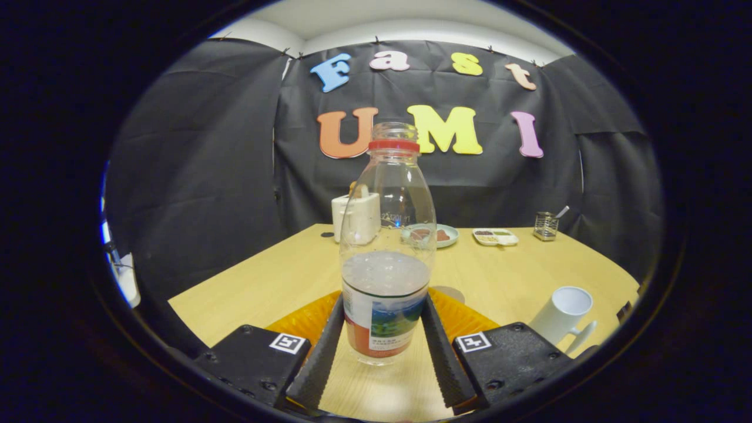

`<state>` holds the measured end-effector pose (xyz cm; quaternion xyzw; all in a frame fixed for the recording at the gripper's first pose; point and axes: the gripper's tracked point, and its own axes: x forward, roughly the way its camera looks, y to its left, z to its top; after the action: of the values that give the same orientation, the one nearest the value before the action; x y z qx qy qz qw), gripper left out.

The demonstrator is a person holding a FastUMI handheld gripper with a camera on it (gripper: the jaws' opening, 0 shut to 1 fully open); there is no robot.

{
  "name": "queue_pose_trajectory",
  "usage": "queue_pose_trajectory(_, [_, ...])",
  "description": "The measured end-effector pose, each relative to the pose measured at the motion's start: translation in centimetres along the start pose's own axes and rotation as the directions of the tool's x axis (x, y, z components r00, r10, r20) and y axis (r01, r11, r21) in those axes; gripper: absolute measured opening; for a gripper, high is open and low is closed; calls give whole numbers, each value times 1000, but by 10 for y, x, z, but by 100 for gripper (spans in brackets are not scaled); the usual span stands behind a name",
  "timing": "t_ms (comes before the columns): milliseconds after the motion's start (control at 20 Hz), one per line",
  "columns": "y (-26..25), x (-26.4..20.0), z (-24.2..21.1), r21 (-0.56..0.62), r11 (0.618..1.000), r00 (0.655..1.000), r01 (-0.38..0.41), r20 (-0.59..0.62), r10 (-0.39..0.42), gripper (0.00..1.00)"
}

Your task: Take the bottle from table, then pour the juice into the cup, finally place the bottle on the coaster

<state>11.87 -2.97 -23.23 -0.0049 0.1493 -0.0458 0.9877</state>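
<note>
**Bottle between the fingers, ready to lift**

Your gripper [383, 346] has the bottle [386, 258] upright between its fingers, both pads against the labelled lower body, so it looks clamped. Holding low keeps the open neck free for pouring; the clear liquid sits just above the label. The white cup [563, 314] waits beyond your right finger, an orange mat [305, 320] behind the bottle. The wooden table [282, 270] carries a plate [432, 235], a tray [495, 237] and a white box [355, 217] near the black cloth wall.
</note>
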Motion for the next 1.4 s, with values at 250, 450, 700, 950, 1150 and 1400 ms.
queue_pose_trajectory(250, [-6, -12, 11, 110, 994, 1000, -21, 16, 19, 78])
queue_pose_trajectory(450, [-11, -16, 15, 243, 967, 997, -73, 24, 70, 77])
queue_pose_trajectory(700, [-20, -16, 20, 434, 891, 991, -133, 60, 119, 76])
queue_pose_trajectory(950, [-29, -14, 13, 546, 823, 988, -153, 60, 144, 76])
queue_pose_trajectory(1150, [-31, -17, 21, 661, 721, 978, -206, 107, 181, 76])
queue_pose_trajectory(1400, [-36, -15, 26, 806, 543, 970, -234, 154, 189, 75])
